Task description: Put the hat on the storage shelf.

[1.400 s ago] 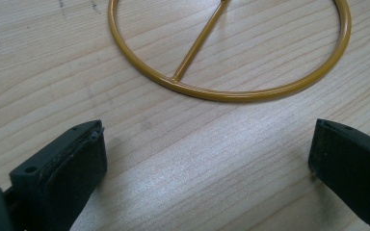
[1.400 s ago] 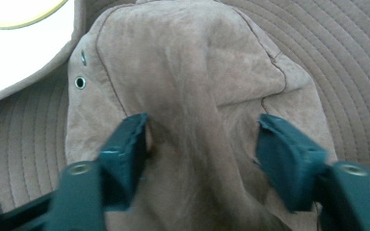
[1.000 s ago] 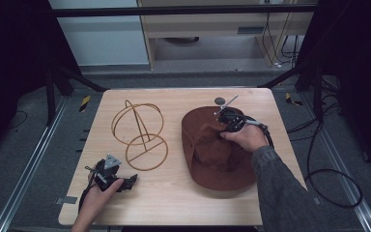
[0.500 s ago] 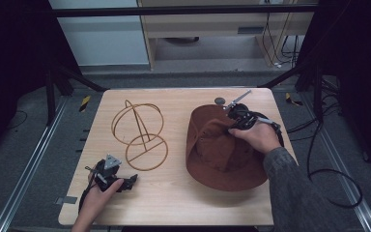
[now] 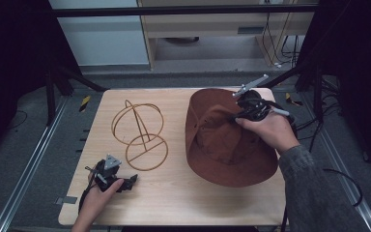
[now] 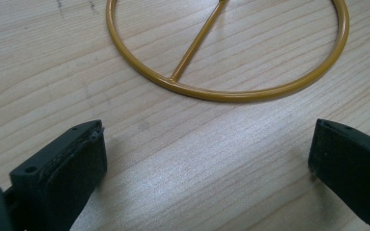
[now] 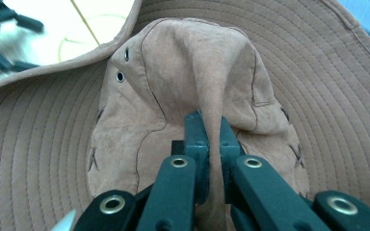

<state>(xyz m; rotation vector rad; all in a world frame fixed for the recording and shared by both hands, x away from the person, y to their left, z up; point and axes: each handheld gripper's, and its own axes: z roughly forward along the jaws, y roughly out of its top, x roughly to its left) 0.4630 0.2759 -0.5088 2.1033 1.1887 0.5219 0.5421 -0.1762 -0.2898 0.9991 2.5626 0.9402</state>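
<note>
A brown wide-brimmed hat [image 5: 224, 140] hangs tilted over the right half of the table, its near brim resting on the wood. My right gripper [image 5: 244, 112] is shut on a pinched fold of the hat's crown [image 7: 207, 86]; in the right gripper view the two jaws press the cloth between them. A gold wire hat stand [image 5: 140, 130] with a round base ring [image 6: 226, 86] stands left of the hat. My left gripper [image 5: 121, 181] rests low near the table's front left corner, open, with bare wood between its fingers [image 6: 62, 168] and the stand's base just ahead.
The wooden table [image 5: 174, 193] has bare wood between the stand and the hat and along the front edge. Dark frame posts and cables [image 5: 338, 174] stand around the table on the floor.
My right gripper has risen with the crown pinched in it, lifting the hat from lying flat to hanging tilted with the brim spread. The left gripper has stayed in place.
</note>
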